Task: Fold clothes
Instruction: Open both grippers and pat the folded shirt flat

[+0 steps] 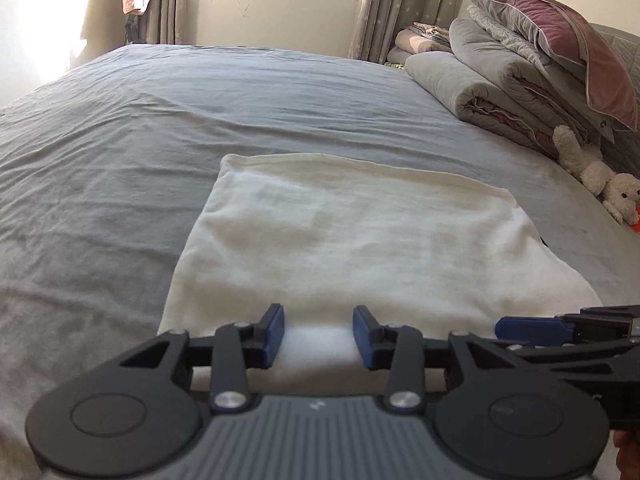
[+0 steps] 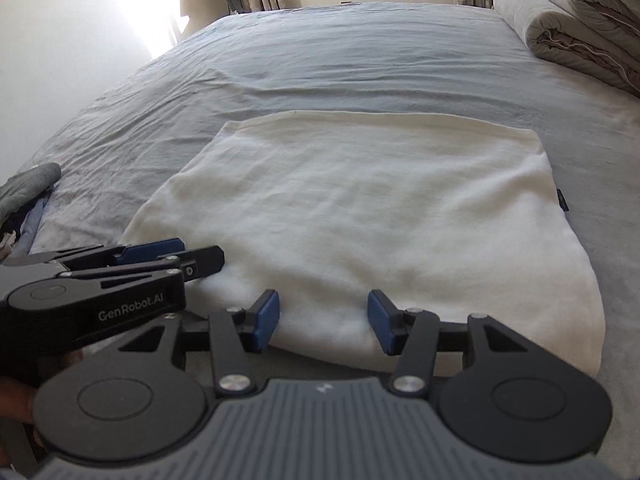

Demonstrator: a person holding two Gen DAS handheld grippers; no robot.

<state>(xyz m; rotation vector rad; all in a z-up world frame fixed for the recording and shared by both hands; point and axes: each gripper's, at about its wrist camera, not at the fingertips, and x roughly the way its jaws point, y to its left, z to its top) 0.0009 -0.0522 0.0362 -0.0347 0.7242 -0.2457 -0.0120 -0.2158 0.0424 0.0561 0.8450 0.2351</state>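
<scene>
Left wrist: folded white garment (image 1: 352,240) on bed (image 1: 120,140)

The folded white garment (image 1: 340,236) is soft, matt, slightly fuzzy knit cloth. Under it the bed (image 1: 120,128) wears a grey matt woven sheet, finely creased. The left tool (image 1: 319,336) and right tool (image 2: 324,320) are matt black plastic with smooth blue pads (image 2: 267,320), shiny metal rivets (image 2: 234,383) and a ribbed grey body. The rolled quilts (image 1: 492,76) look plush; the pillow (image 1: 568,36) looks velvety; the toy (image 1: 596,172) is fluffy.
</scene>
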